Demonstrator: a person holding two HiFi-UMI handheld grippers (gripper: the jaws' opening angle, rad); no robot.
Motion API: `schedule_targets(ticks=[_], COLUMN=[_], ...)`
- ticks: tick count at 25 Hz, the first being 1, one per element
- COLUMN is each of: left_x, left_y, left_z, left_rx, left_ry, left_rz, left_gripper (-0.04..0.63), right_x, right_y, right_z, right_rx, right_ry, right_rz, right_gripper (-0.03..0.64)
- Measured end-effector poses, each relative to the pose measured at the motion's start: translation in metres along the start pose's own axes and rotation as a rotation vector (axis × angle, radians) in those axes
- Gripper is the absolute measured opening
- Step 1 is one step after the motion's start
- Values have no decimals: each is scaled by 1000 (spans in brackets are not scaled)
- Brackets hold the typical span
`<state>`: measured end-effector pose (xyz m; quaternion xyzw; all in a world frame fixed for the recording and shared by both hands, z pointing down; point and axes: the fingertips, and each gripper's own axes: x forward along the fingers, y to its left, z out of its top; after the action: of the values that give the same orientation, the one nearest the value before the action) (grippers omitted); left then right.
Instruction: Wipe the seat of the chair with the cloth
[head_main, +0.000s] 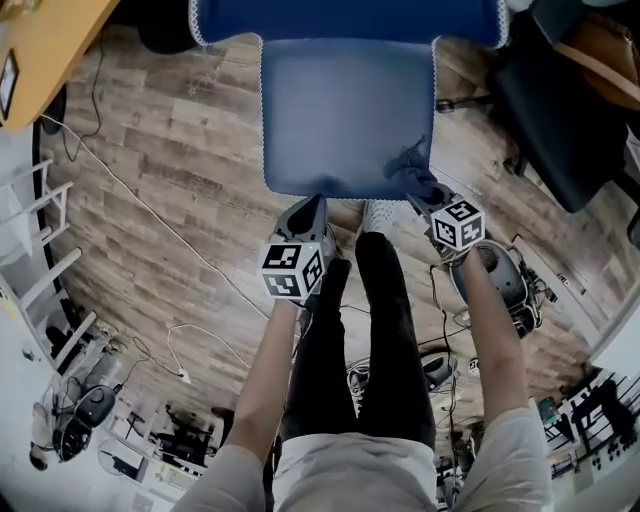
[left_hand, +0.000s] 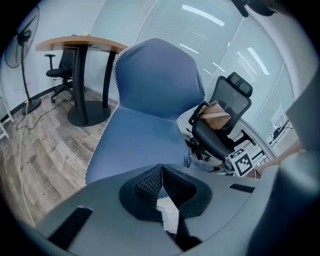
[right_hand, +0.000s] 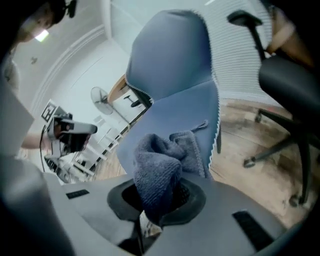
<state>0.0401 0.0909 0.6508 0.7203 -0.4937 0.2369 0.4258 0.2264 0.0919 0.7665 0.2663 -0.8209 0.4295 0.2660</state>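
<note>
at lower right of the seat (head_main: 340, 110), right tongs (head_main: 424, 192) are clamping the cloth (head_main: 408, 162) for wiping; left tongs (head_main: 310, 210) are hanging closed, empty.

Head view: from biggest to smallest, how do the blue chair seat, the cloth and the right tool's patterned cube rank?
1. Chair seat, by far the largest.
2 and 3. Cloth and right tool's marker cube look about alike; the cube sits nearer the camera, so no ranking.

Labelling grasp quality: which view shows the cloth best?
Right gripper view: the cloth fills the middle, clamped between the right gripper's fingers. Head view shows a small dark bunch at the seat's front corner. Left gripper view barely shows it.
</note>
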Motion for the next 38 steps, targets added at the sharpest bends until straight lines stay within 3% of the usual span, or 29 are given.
schedule_targets(ticks=[3, 7, 9, 12, 17, 22, 25, 31, 38], left_x=[-9, -39, -61, -100, -159, -213, -240, -274, -301], left_y=[0, -1, 1, 2, 6, 2, -3, -25, -53], left_z=[-5, 0, 8, 17, 38, 53, 56, 81, 100], left_rx=[23, 64, 86, 106, 136, 70, 36, 38, 88], left_ry=[-8, -22, -29, -32, -47, -93, -109, -150, -164], left_rz=[-26, -45, -49, -54, -51, -34, -38, -51, -98], left_gripper=[26, 26, 26, 27, 28, 28, 28, 27, 28], right_x=[0, 5, -4, -33, -92, -146, -169, -209, -224], right_y=[13, 79, 112, 149, 191, 241, 271, 295, 322], right_z=[-18, -29, -13, 23, 75, 101, 108, 116, 122], right_rx=[209, 216, 240, 362, 482, 440, 402, 371, 410], right_ry=[-70, -83, -159, -316, -456, -443, -440, -462, -539], right_rz=[-80, -58, -53, -57, -154, -279, -305, -359, -332], right_gripper=[52, 52, 52, 53, 54, 54, 54, 54, 54])
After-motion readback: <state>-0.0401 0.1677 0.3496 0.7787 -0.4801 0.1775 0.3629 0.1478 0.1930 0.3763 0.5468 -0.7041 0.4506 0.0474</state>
